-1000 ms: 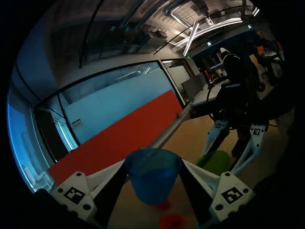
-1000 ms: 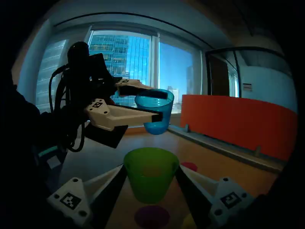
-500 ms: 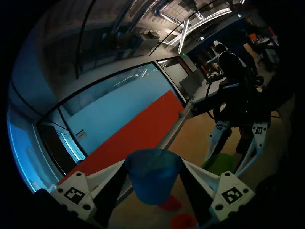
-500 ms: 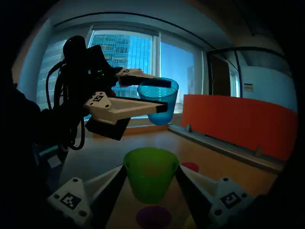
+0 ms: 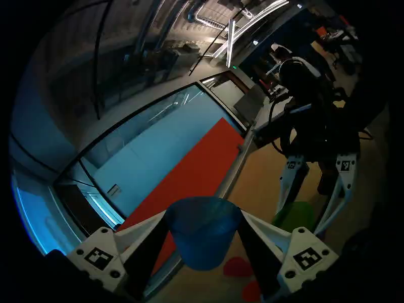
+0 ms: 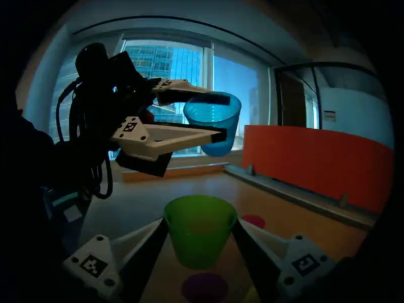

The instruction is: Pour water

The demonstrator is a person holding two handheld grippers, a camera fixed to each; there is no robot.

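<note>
A translucent blue cup (image 5: pixel 203 232) sits between the fingers of my left gripper (image 5: pixel 203 237), which is shut on it. In the right gripper view the same blue cup (image 6: pixel 214 121) hangs high above the table, tipped slightly, held by the left gripper (image 6: pixel 202 117). My right gripper (image 6: pixel 200 237) is shut on a green cup (image 6: pixel 200 230), upright, lower than the blue one and nearer. In the left gripper view the green cup (image 5: pixel 299 216) shows low at the right between the right gripper's white fingers (image 5: pixel 290 184).
A wooden table (image 6: pixel 283 207) carries coloured round spots: red (image 6: pixel 253 220), purple (image 6: pixel 204 289), and red (image 5: pixel 237 266) in the left gripper view. An orange partition (image 6: pixel 323 161) runs along the table's far side. Large windows (image 6: pixel 171 65) stand behind.
My left gripper has risen with the blue cup and shifted right, toward a place above the green cup, and tilted a little. The right gripper and green cup have stayed still.
</note>
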